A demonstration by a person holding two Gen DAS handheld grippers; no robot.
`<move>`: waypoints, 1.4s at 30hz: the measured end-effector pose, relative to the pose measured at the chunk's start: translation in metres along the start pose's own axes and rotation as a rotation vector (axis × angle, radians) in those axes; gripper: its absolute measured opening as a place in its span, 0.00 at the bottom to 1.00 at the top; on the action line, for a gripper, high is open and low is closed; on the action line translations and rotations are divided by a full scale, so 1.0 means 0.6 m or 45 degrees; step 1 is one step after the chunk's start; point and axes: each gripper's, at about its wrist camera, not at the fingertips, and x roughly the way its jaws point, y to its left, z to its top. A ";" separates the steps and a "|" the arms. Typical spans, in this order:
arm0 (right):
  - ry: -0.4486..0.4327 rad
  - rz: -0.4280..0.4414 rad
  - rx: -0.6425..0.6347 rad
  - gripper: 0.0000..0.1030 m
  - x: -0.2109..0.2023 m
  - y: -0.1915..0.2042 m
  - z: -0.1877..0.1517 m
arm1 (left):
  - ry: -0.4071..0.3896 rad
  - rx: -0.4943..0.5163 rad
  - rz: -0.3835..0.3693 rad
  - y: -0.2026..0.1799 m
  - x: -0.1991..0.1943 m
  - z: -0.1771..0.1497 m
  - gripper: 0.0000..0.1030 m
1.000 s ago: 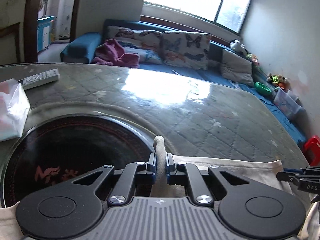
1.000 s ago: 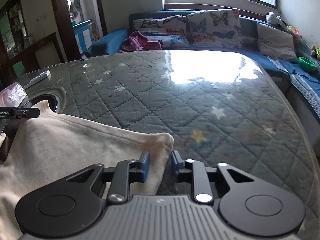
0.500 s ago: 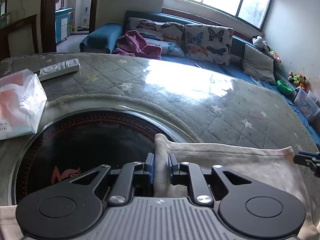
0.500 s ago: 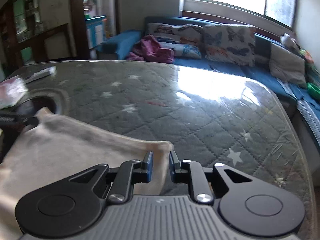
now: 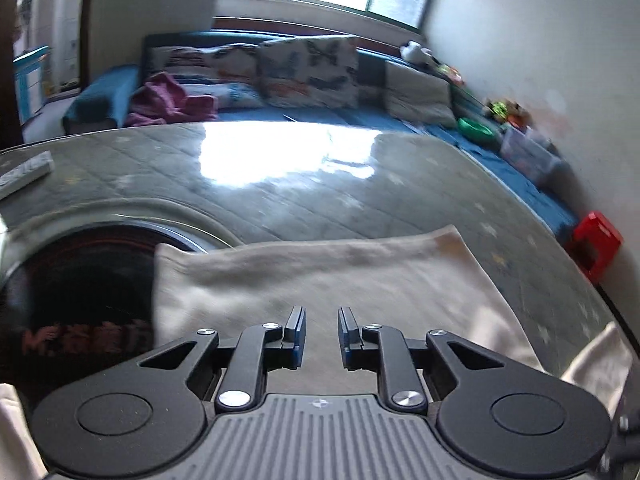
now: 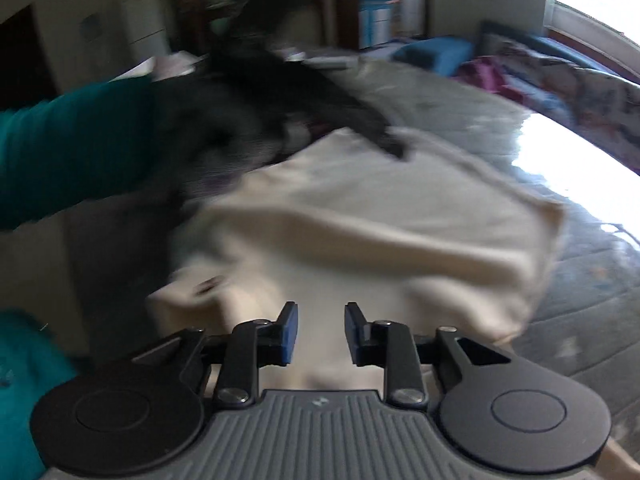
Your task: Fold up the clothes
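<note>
A cream garment [image 5: 320,276] lies folded over on the glass-topped quilted table [image 5: 304,184], part of it over the round black hob [image 5: 80,288]. My left gripper [image 5: 322,330] hovers just above the cloth, open, with nothing between its fingers. In the right wrist view the same cream garment [image 6: 380,224] fills the middle, blurred by motion. My right gripper [image 6: 320,330] is over its near edge, its jaws opening and nothing pinched between them. The left gripper [image 6: 312,96] appears there as a dark blur above the cloth's far side, carried by a teal sleeve [image 6: 68,152].
A remote control [image 5: 24,174] lies at the table's far left. Behind the table runs a blue sofa [image 5: 304,100] with butterfly cushions and a purple cloth [image 5: 168,100]. A red stool [image 5: 596,244] stands at the right, past the table edge.
Both grippers have let go of the garment's corners, which now lie flat. The left gripper drew back toward the cloth's middle; the right one swung left and rolled to face the left arm.
</note>
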 end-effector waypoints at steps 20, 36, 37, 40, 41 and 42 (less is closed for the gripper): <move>-0.034 -0.017 -0.201 0.02 0.021 0.084 -0.007 | 0.019 -0.012 -0.048 0.004 0.008 -0.018 0.18; -0.049 0.007 -0.064 0.11 -0.047 0.060 -0.021 | -0.006 -0.002 -0.046 -0.003 -0.007 -0.021 0.19; -0.056 -0.037 -0.027 0.11 -0.051 0.049 -0.024 | -0.013 0.000 -0.060 -0.006 -0.013 -0.024 0.19; -0.051 -0.127 0.072 0.11 -0.050 0.018 -0.037 | -0.029 0.023 -0.088 -0.024 -0.032 -0.037 0.19; -0.041 -0.149 0.094 0.11 -0.048 0.010 -0.043 | -0.033 0.030 -0.098 -0.031 -0.038 -0.042 0.19; -0.027 -0.164 0.108 0.11 -0.046 0.005 -0.049 | -0.034 0.044 -0.110 -0.038 -0.044 -0.050 0.19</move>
